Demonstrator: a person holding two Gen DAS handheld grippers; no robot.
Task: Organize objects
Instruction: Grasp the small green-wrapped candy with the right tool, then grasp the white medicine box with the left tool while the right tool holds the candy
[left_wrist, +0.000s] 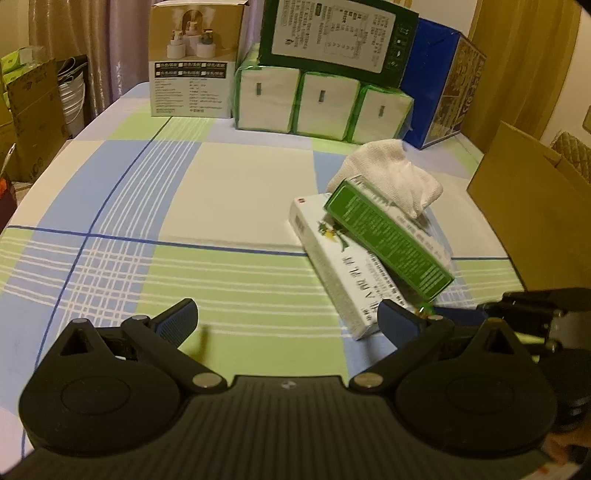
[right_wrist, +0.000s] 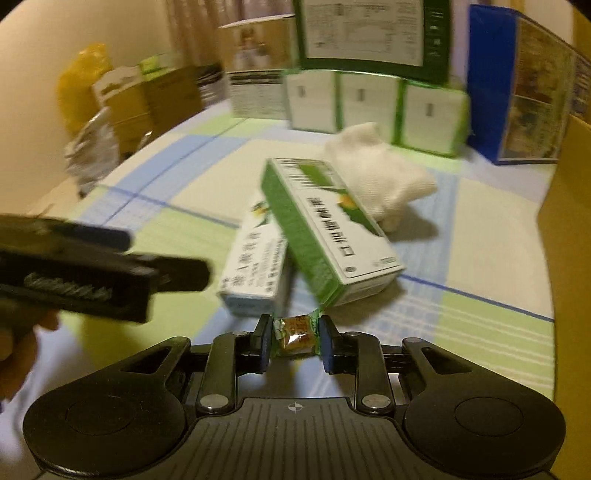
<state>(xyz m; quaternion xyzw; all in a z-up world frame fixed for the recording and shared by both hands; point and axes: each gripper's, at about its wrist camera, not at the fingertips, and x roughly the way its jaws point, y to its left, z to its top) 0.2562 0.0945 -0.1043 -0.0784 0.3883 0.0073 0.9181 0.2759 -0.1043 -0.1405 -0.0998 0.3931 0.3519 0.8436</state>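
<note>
The right claw (right_wrist: 294, 338) pinches a wrapped candy (right_wrist: 295, 334) just above the tabletop (left_wrist: 229, 184), near the green box (right_wrist: 325, 229); the left claw (left_wrist: 286, 317) gapes wide, empty; a steady, level carry toward the cardboard box (left_wrist: 535, 206) probably suits best.

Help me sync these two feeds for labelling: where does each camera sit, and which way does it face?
Left wrist: behind the open left tool, facing across the checked tablecloth toward stacked boxes.
Right wrist: behind the right tool shut on a wrapped candy; the left tool and a hand show.
Shared: green box on white box, white cloth.
</note>
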